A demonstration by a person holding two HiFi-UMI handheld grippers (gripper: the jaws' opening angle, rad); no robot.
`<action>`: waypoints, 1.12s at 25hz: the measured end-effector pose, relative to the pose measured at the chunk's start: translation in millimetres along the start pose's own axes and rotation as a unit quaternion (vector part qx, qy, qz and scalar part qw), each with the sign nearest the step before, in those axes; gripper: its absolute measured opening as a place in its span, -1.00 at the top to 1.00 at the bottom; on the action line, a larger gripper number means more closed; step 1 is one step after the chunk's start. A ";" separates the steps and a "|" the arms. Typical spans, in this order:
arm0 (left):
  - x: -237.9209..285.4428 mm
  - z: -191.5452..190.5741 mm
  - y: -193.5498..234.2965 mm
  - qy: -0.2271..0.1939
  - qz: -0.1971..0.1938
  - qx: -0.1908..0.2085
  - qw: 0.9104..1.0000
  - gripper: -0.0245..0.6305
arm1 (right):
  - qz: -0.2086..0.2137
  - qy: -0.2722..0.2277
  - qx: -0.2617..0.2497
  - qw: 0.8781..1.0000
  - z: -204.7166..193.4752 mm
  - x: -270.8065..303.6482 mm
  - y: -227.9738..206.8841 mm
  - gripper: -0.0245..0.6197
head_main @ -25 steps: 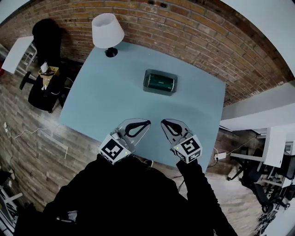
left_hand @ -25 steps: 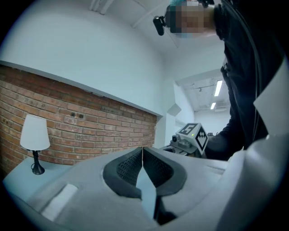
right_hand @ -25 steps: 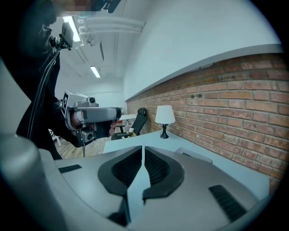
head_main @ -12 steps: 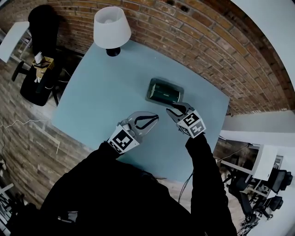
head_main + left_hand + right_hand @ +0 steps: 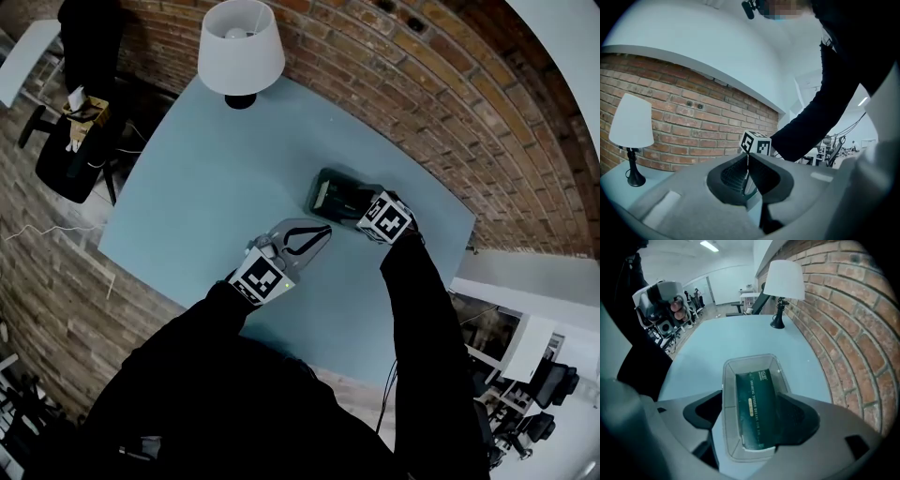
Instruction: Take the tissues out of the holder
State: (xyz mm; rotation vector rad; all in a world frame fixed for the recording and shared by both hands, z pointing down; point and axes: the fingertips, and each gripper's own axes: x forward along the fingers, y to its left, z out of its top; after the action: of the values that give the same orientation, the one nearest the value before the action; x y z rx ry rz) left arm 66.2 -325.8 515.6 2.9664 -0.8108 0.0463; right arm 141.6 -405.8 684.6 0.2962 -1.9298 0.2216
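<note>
right gripper (image 5: 750, 416) over holder (image 5: 727, 380), jaws opening to straddle tissue pack (image 5: 754, 404), probably not pinching yet. left gripper (image 5: 746, 171) closed tight, empty, parked clear.

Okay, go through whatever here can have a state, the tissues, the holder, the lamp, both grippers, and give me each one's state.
Holder: upright on the table, open-topped.
Tissue pack: lying inside the holder, not taken out.
Lamp: standing upright; lit or not, cannot tell.
Left gripper: jaws together, empty.
Right gripper: jaws opening, astride the holder, not pressing it.
</note>
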 end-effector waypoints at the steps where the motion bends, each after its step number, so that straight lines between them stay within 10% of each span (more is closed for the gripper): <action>1: 0.8 -2.9 2.7 0.001 0.001 -0.002 1.000 0.90 | 0.004 0.011 -0.007 1.000 -1.8 6.8 -2.6 -0.18; 13: -5.4 -21.3 21.2 0.008 0.012 -0.024 1.000 0.90 | -0.005 0.126 -0.090 0.988 -35.1 60.2 -24.5 -0.34; 28: -20.2 2.7 -5.8 -0.004 0.013 0.003 1.000 0.90 | -0.037 0.108 -0.056 0.992 -5.4 -20.4 -21.8 -0.17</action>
State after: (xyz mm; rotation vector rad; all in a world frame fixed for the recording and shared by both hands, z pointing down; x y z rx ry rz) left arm 51.8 -310.8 511.6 2.9635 -0.8532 0.0375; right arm 160.3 -422.9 667.9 0.2577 -1.7071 0.0911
